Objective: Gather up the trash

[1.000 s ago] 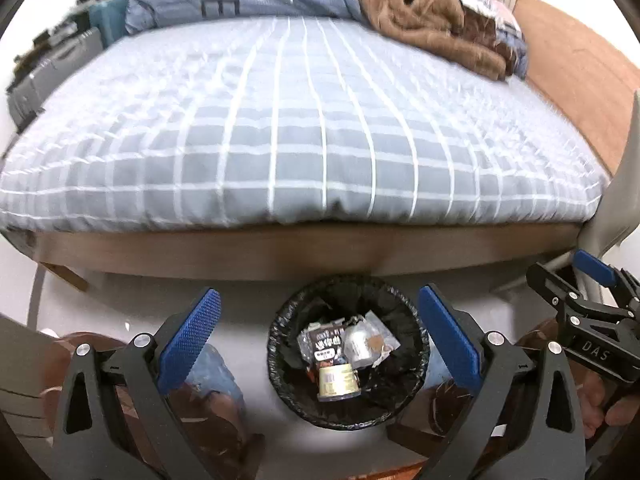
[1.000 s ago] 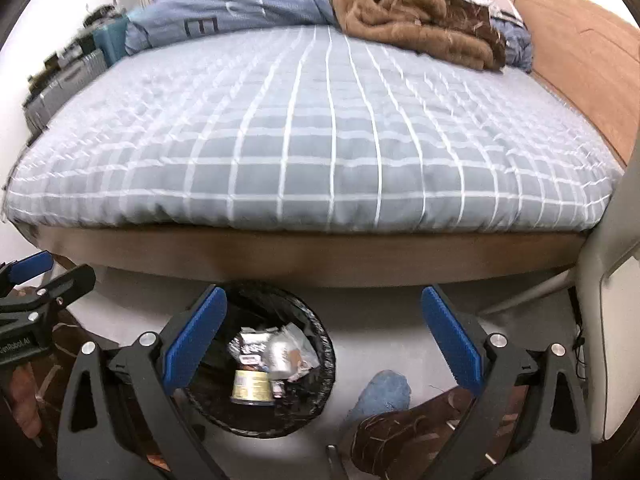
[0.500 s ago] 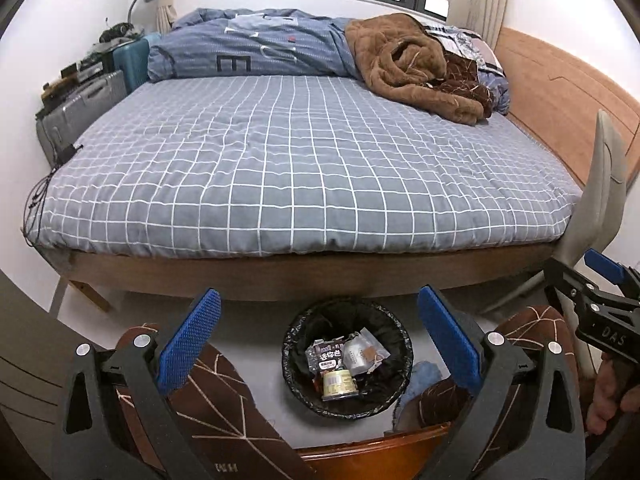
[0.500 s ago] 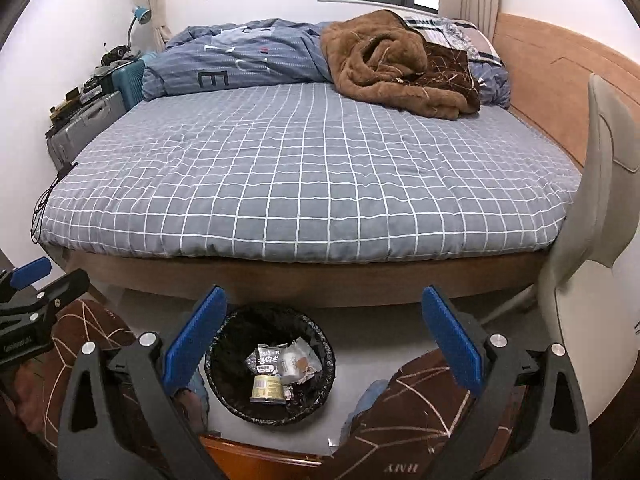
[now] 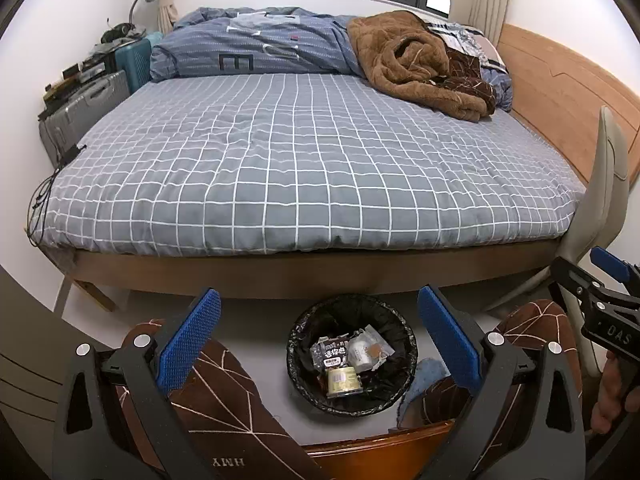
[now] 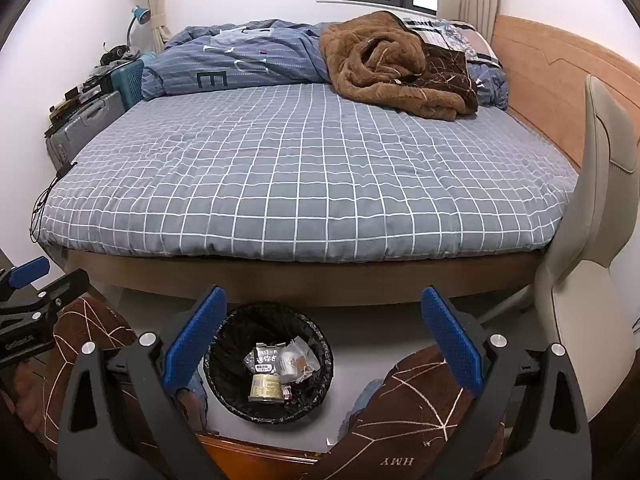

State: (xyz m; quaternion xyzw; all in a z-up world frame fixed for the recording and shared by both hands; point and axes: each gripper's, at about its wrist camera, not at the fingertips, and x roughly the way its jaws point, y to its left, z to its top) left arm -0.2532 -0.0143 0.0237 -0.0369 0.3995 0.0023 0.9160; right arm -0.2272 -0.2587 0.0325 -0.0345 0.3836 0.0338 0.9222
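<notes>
A round bin with a black liner [image 5: 298, 344] [image 6: 224, 344] stands on the floor by the bed's foot. Inside lie a dark snack packet [image 5: 331, 354] [image 6: 264, 358], a clear wrapper [image 5: 366, 350] [image 6: 296, 360] and a small tin [image 5: 344, 380] [image 6: 266, 387]. My left gripper [image 5: 318, 340] is open and empty, held above the bin. My right gripper [image 6: 322, 338] is open and empty, with the bin below its left finger. Each gripper shows at the edge of the other's view: the right one [image 5: 600, 300], the left one [image 6: 36, 292].
A bed with a grey checked cover [image 5: 300, 168] [image 6: 304, 168] fills the view, with a blue duvet [image 5: 256, 46] and a brown blanket [image 5: 412, 64] at the back. A beige chair [image 6: 592, 240] stands right. Suitcases [image 5: 88, 100] line the left wall. The person's brown-clad knees [image 5: 224, 396] flank the bin.
Both grippers have risen and pulled back from the bin and bed. The bin looks smaller and the whole bed, window and chair have come into view. Both stayed open.
</notes>
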